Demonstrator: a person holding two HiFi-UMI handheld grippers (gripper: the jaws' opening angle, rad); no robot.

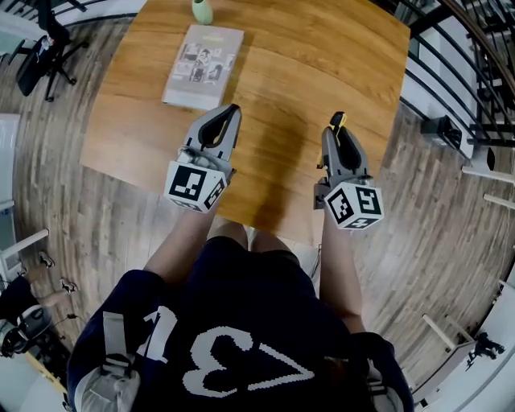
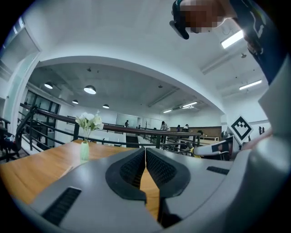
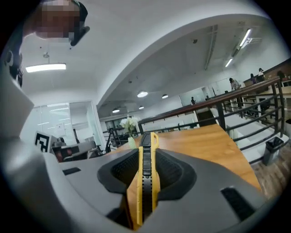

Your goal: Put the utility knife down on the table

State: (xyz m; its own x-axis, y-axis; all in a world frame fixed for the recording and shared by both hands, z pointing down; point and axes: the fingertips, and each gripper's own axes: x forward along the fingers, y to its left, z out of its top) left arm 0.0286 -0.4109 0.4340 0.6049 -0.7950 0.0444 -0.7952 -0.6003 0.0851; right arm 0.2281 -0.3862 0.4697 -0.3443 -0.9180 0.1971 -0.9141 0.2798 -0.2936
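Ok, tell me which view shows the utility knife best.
Right gripper view: the utility knife fills the centre, yellow body and black slider clamped between the jaws. Head view shows only its yellow tip beyond the right gripper; left gripper view, a distant yellow speck.

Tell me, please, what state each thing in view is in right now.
utility knife, clamped in the right hand-held gripper, above the table.
right hand-held gripper, shut on the utility knife.
left hand-held gripper, shut, empty.
book, closed, flat on the table.
vase, upright.

Bare table [image 1: 322, 72] lies ahead on the right; a book [image 1: 203, 64] and vase [image 1: 202, 11] crowd the far left.
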